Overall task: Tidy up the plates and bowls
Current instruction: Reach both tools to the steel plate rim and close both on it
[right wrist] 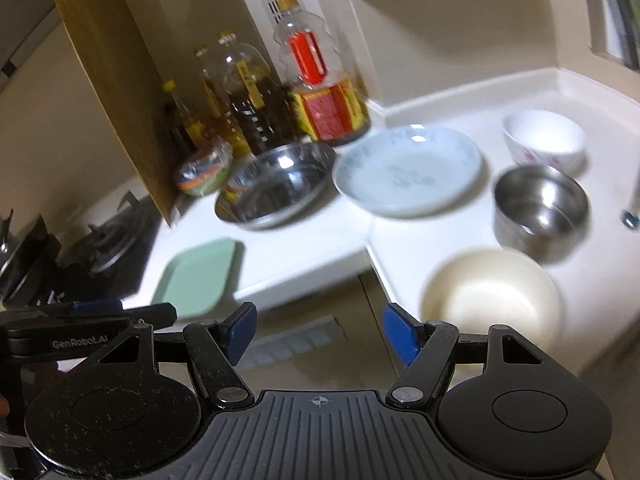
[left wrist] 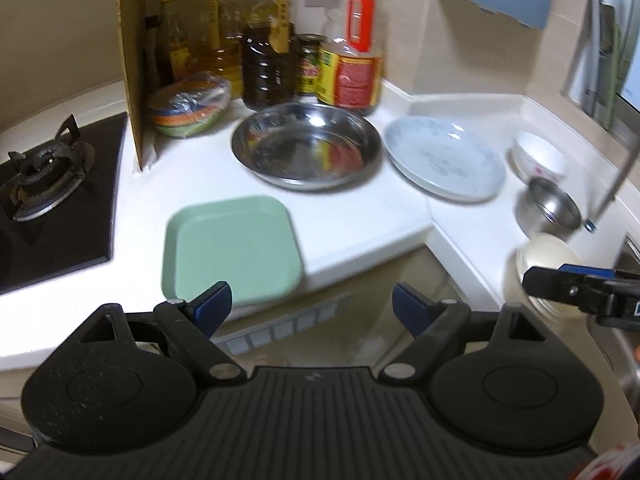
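While both grippers gape empty | square matte-green plate (left wrist: 232, 250) | round steel pan (left wrist: 306, 146) | glazed plate (left wrist: 444, 158)

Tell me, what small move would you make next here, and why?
Probably ease the left tool forward and down onto the near edge of the green square plate. That tool is open and empty, and its left finger already overlaps that edge. The plate lies alone at the front of the white counter, apart from the steel dish.
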Available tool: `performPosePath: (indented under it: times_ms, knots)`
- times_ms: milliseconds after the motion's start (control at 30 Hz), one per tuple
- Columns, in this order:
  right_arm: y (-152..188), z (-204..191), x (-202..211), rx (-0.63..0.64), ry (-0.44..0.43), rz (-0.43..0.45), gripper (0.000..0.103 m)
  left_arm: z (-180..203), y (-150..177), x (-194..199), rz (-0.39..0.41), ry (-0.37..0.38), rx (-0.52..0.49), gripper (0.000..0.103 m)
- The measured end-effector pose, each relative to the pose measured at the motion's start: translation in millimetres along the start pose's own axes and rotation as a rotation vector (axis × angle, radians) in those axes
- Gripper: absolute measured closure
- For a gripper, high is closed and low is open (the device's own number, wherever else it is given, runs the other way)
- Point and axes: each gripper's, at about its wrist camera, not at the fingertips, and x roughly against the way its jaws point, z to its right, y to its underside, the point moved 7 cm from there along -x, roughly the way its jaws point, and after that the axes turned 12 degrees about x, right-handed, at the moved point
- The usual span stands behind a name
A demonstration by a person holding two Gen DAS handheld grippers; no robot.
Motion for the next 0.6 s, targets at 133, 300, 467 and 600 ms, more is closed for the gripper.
performPosePath:
  times_ms: [133,300,467,600]
  knots:
    - [-26.9,1.0,-28.5,-0.023,-0.016,0.027,0.032,-10.5,-25.9,-21.9,0.017,-0.025,-0.005,0.017]
    - [-52.8,4.2,-72.3,-0.043,-0.031,0.033,0.033,-25.1,-59.5,-55.7,0.006,-0.018,0.010,0.017]
    - [-76.2,3.2,-123.4,-0.073,-0.027,0.018,0.033,-43.1,-88.9,-90.1,-0.014,-0.026,0.014,0.017]
    - [-86.7,5.0,-160.6,-0.094,-0.015,-0.008,0.034,-55.8,-111.7,-123.5,-0.035,-0.034,0.008,0.018]
